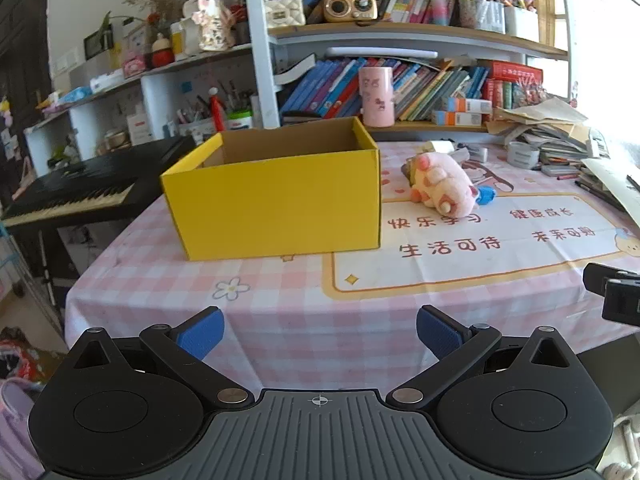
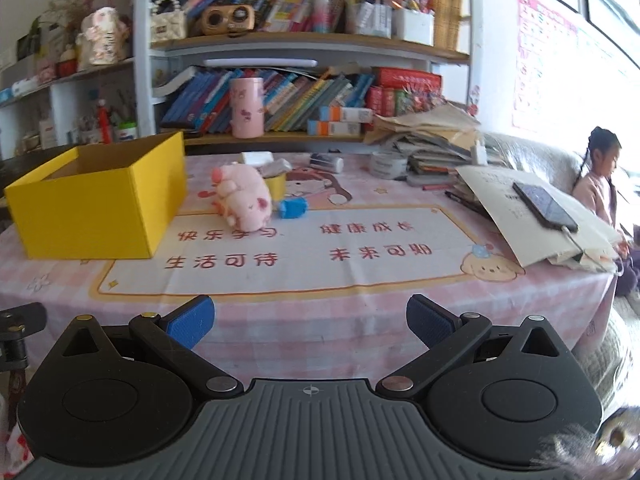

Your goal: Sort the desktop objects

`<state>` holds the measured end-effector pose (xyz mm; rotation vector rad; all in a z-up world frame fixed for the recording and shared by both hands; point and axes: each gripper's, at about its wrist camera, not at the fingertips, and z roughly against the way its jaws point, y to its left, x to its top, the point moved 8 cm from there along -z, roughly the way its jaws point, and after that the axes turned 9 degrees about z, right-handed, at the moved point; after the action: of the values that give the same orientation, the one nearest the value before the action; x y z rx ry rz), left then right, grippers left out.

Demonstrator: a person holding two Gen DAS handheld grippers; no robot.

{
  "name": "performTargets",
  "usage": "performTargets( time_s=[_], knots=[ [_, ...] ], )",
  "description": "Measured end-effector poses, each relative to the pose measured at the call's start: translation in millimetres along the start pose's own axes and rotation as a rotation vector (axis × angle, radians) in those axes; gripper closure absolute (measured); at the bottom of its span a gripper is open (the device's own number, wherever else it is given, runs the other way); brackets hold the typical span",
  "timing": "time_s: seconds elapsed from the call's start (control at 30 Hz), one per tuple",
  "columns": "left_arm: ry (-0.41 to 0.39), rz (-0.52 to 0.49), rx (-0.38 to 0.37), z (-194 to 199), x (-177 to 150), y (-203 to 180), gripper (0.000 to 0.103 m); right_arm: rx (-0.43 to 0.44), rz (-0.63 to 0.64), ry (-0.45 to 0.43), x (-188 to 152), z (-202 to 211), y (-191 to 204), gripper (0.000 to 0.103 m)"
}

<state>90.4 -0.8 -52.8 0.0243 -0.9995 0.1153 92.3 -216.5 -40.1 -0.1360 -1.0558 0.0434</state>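
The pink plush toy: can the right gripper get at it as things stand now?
Probably yes. The right gripper is open and empty, and only bare tablecloth lies between it and the plush.

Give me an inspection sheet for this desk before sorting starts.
Surface: pink checked tablecloth with printed mat.
Job's things: open yellow cardboard box, inside not visible; pink plush toy lying beside it; small blue object by the plush.
Clutter: leaning paper stack, grey tape roll, dark phone on a sheet.
Grippers: left gripper open, empty; right gripper open, empty.
Cables: one plugged into the phone.
Surroundings: crowded bookshelves, black keyboard piano, a seated person at right.
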Motion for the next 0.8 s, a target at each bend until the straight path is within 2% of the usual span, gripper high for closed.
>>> performTargets(
  time_s=[0.2, 0.8],
  knots=[
    [-0.005, -0.013, -0.026, -2.3, 2.1, -1.9, 0.0, -0.034, -0.05, 0.035, -4.9, -7.8, -9.9, 0.0],
    [0.005, -0.009, -0.044, -0.4, -0.4, 3.3, 0.0, 0.02, -0.035, 0.036, -6.1, -3.8, 8.6, 0.0]
  ],
)
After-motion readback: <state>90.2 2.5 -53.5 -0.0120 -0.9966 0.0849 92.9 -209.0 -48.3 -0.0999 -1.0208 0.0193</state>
